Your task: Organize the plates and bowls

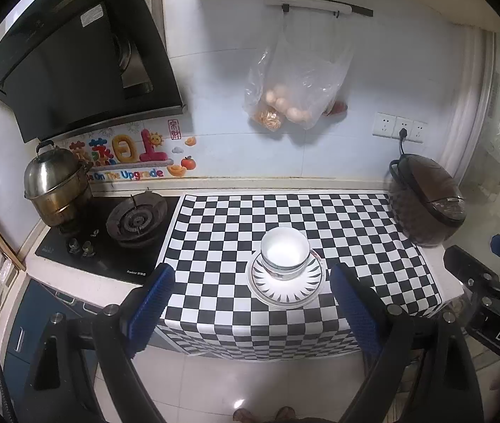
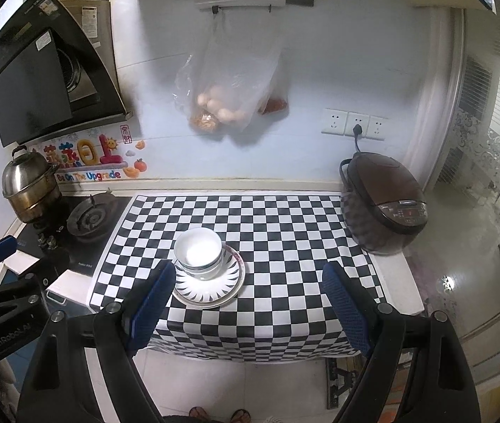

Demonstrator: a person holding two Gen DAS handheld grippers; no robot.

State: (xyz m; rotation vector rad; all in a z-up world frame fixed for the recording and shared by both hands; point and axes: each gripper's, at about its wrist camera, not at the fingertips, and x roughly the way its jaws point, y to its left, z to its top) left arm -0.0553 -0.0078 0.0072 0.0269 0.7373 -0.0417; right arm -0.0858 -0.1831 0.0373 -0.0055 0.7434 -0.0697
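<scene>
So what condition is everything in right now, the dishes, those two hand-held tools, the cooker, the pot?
Bowls: stacked, empty, upright on the plates.
Plates: stacked on the checkered cloth.
Left tool: open, holding nothing.
Right tool: open, holding nothing.
Rice cooker: lid shut, plugged into the wall.
Steamer pot: lid on, sitting on the stove.
Front burner: no flame visible, bare.
Plastic bag: hanging from the wall hooks, holding eggs.

A white tiled wall [image 2: 338,70] backs the counter [image 2: 412,299], a black range hood [image 1: 73,70] hangs at left, and pale glossy floor tiles [image 2: 479,264] reflect light.
</scene>
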